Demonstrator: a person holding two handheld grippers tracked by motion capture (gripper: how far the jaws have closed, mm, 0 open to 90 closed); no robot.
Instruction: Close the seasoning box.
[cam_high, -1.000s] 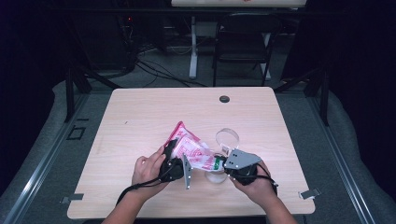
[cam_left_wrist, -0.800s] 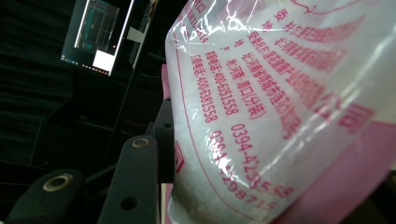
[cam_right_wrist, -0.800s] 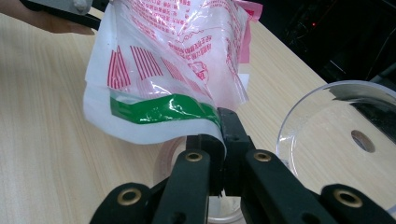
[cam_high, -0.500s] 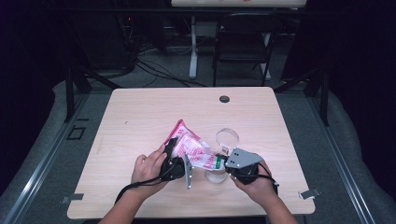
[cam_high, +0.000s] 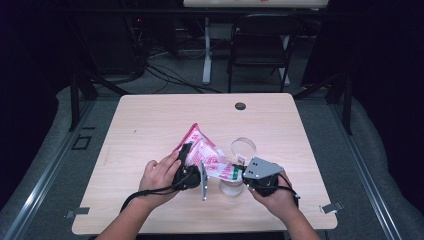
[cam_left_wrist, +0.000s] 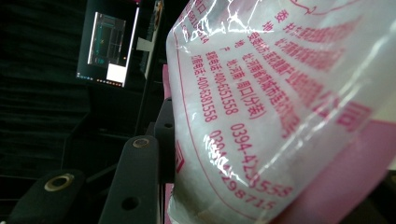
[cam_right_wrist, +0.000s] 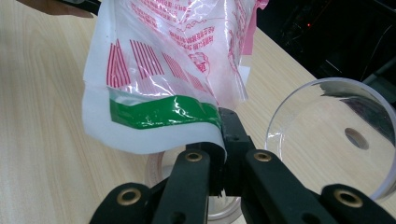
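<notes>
Glossy crinkled plastic bag (cam_right_wrist: 177, 60), clear smooth plastic cup (cam_right_wrist: 336, 135), matt pale wood-grain table (cam_high: 150, 120).

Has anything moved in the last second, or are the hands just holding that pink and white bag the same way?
Nothing has visibly changed. The left gripper still grips the pink and white bag at its upper part, and the right gripper still pinches the bag's green-striped edge. The bag stays tilted over the clear container, with the clear round lid lying beside it on the table.
</notes>
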